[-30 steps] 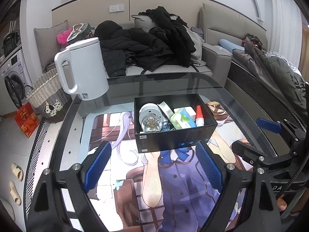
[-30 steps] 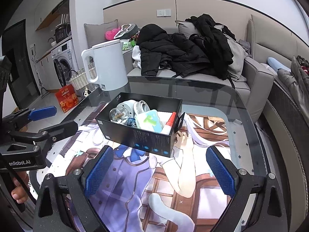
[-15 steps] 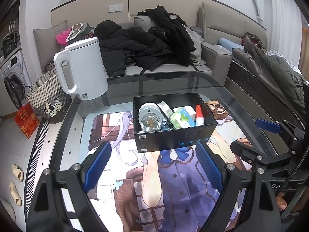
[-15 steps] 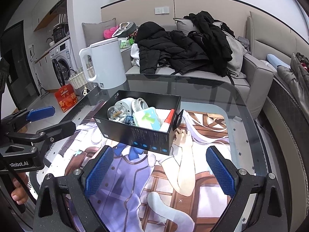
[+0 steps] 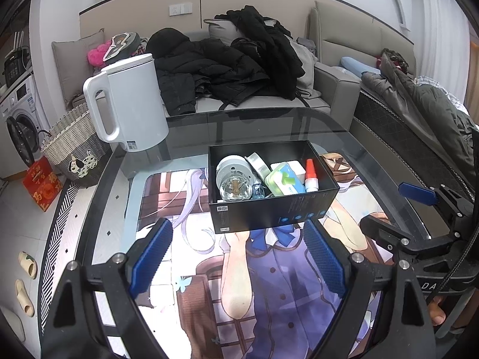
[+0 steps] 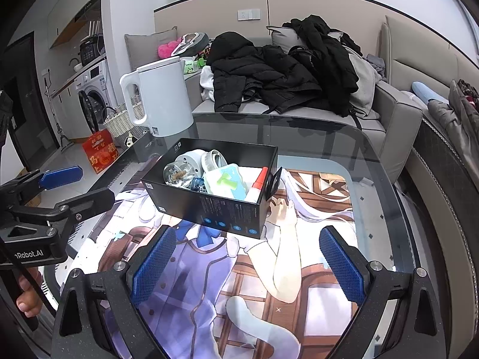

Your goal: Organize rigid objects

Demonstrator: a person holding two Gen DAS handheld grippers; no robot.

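Both tongs hang released and empty: left tongs (image 5: 238,254), right tongs (image 6: 248,261). Just above them, mid-frame on the bench (image 5: 344,125), sits the black box (image 5: 269,209), long axis left-right, similarly near both.

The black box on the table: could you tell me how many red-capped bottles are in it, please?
1. The red-capped bottle leans at the right end of the black box, beside the green-lidded case; others may be buried underneath.
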